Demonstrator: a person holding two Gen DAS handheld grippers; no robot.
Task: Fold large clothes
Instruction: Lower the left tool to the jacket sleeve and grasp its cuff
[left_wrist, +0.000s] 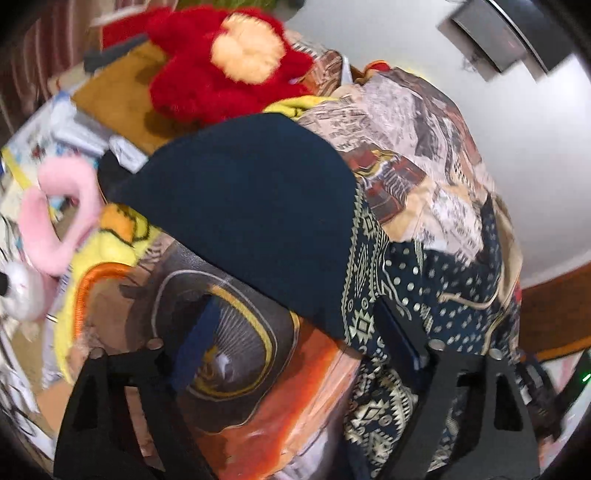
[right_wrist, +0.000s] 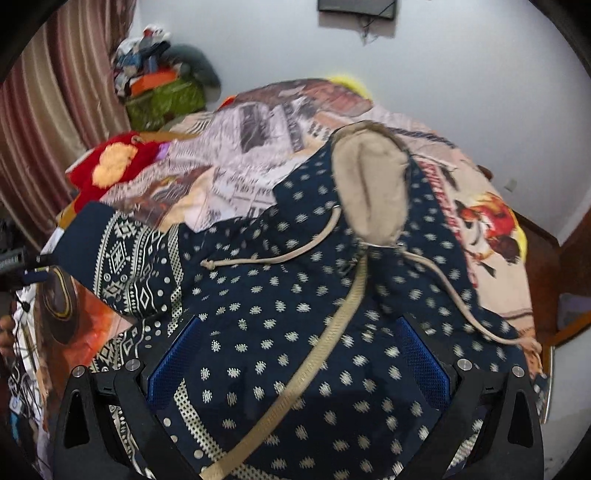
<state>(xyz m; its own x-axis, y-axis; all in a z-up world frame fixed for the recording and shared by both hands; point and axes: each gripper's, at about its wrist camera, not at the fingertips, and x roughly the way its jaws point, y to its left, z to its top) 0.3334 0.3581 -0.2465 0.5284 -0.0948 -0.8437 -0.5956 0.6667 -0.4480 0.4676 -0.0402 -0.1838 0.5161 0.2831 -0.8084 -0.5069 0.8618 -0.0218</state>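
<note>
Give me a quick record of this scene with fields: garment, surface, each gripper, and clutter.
garment: navy patterned hoodie, beige-lined hood, drawstrings loose on top
sleeve: plain inner side showing, lifted over the bed
surface: bed with printed cover
left gripper: open, sleeve fabric between its fingers
right gripper: open, over the hoodie body
clutter: red plush, pink plush

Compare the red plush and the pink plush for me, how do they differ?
The red plush is bright red with a pale orange patch; the pink plush is soft pink. The red plush looks bigger and bulkier; the pink plush curls into a ring-like loop. Both are fuzzy and lie on the bed beside the hoodie.
</note>
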